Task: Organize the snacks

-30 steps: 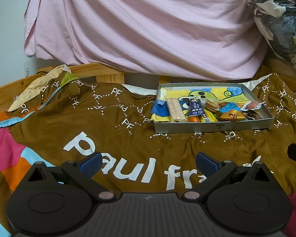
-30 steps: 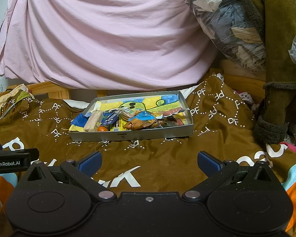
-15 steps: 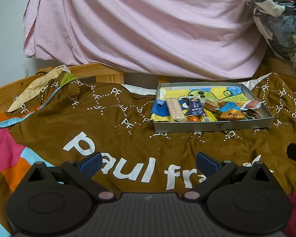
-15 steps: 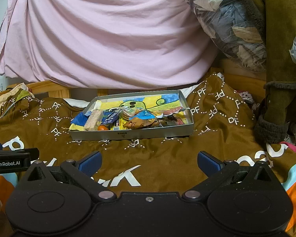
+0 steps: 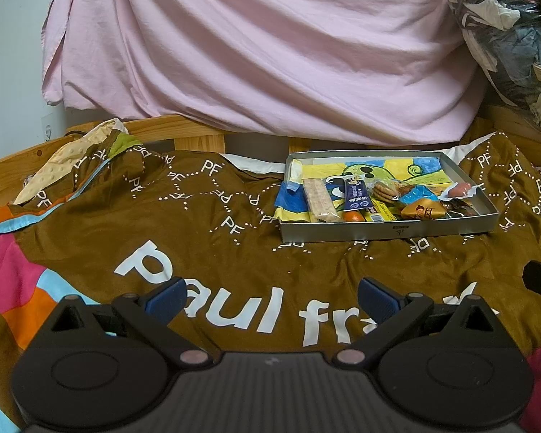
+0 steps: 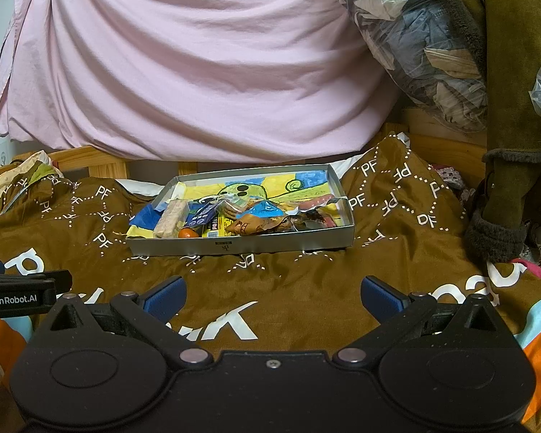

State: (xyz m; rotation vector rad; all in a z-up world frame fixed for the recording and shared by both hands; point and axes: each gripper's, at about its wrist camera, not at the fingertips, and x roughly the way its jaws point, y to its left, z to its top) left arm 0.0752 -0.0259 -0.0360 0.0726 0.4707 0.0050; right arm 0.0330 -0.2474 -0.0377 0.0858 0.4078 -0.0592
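- Bare brown bedspread lies open between the tongs and the snack tray.
- Pink sheet hangs close behind the tray.
- A coat crowds its right side.

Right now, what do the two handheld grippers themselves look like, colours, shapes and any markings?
Both look alike: the left gripper and the right gripper are matte black plastic, each with two round discs at the base, angled black linkage arms with silver pivot pins, and blue ribbed finger pads. In the right wrist view, the left gripper's side carries white "GenRobot.AI" lettering. No hands or sleeves show.
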